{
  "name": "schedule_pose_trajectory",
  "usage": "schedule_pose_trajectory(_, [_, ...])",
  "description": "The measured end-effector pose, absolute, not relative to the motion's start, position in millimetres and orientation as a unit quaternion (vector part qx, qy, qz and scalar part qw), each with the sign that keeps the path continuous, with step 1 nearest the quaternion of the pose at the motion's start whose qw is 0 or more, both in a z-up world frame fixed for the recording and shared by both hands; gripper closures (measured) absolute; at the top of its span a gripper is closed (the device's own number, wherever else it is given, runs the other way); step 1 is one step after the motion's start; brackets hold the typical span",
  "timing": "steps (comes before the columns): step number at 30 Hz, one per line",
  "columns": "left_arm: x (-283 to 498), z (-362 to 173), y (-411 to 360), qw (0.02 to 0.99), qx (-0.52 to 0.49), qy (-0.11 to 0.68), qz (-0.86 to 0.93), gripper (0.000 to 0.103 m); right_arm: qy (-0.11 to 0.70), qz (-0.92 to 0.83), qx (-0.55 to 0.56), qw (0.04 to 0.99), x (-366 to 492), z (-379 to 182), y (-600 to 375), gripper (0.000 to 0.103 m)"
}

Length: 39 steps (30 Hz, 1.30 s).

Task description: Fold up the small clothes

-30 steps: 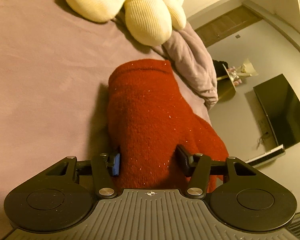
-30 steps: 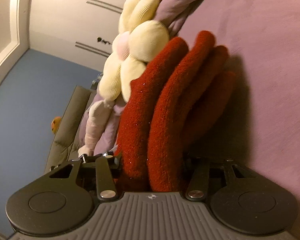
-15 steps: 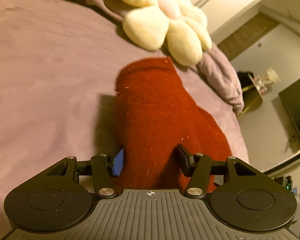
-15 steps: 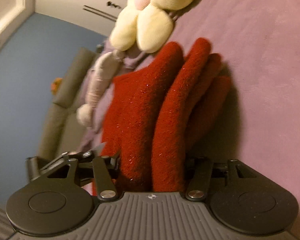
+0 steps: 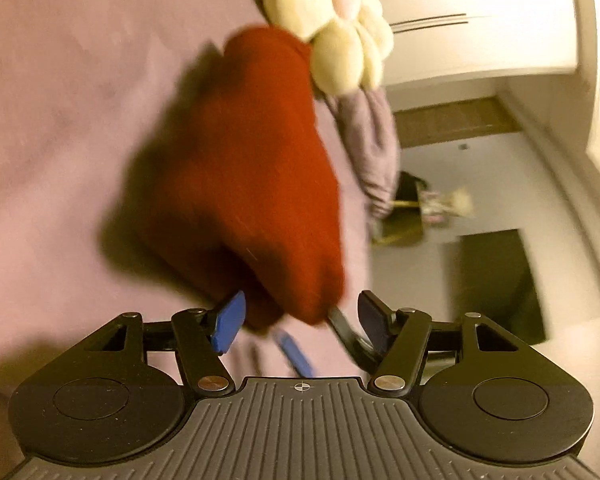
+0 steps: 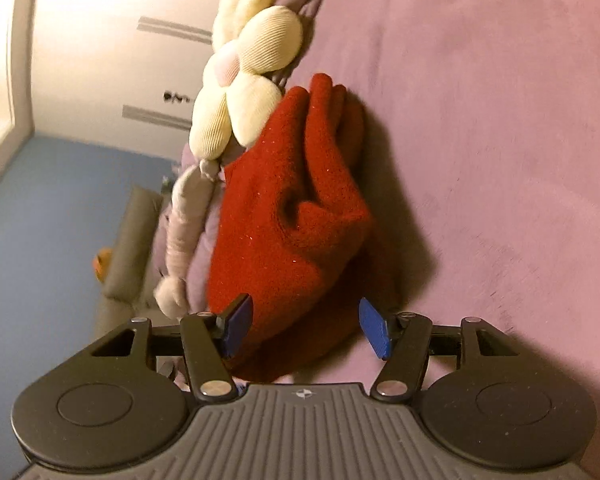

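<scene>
Just ahead of the left gripper (image 5: 300,322), the red knitted glove (image 5: 256,184) lay bunched on the mauve bedspread (image 5: 60,100), a fuzzy, thick wool shape with its cuff end farthest away, touching the cream flower-shaped plush cushion (image 5: 340,40). The left jaws were opening, their blue pads standing clear of the wool, with only the glove's near edge reaching between them. Beyond that gripper's right side the bed edge fell away to the floor, where a crumpled lilac blanket (image 5: 372,140) hung; to its left the soft, napped bedspread ran wide and bare. In front of the right gripper (image 6: 304,326) the same glove (image 6: 292,216) showed its rounded fingers pointing away, folded into a lumpy heap flecked with glitter. These jaws were opening too; the left pad sat just beside the wool, though I could not tell whether it touched, and the right pad stood apart. The ribbed cushion (image 6: 240,88) lay ahead to that gripper's left, and open bedspread (image 6: 500,120) spread to its right.
</scene>
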State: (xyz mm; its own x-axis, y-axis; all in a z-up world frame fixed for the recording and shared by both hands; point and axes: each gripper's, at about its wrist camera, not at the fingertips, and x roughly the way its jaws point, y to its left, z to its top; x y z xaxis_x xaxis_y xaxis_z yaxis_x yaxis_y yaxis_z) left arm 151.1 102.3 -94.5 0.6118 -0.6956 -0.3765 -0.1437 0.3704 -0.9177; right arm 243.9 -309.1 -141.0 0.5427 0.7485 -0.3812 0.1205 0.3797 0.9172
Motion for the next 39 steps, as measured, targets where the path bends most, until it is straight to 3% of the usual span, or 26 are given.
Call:
schedule_pose_trajectory(4, [161.1,-96.2,95.1,0.746,-0.523,0.382,-0.159,0.036,0.411,0.186,0.527,0.72,248.6,-145.3,-296.8,0.045])
schedule_pose_trajectory(8, [173.7,-97.0,99.3,0.743,-0.543,0.373,-0.119,0.036,0.399,0.17,0.568,0.699,251.4,-151.5,-290.7,0.054])
schedule_pose_trajectory(13, [171.3,-80.0,92.2,0.786,-0.475,0.387,-0.086,0.036,0.391,0.168,0.58,0.694,253.6,-150.1,-293.4,0.055])
schedule_pose_trajectory(21, [171.1,-79.5,100.0,0.784,-0.473,0.393,-0.075,0.038,0.404,0.145,0.542,0.723,260.4,-147.3,-287.9,0.077])
schedule_pose_trajectory(27, [170.0,-74.8,105.2,0.793,-0.459,0.395,-0.07,0.044,0.406,0.154,0.538,0.723,258.2,-142.9,-285.3,0.087])
schedule_pose_trajectory(39, [167.2,-70.4,117.6,0.809,-0.437,0.39,-0.051,0.046,0.416,0.189,0.522,0.72,258.3,-135.2,-270.3,0.089])
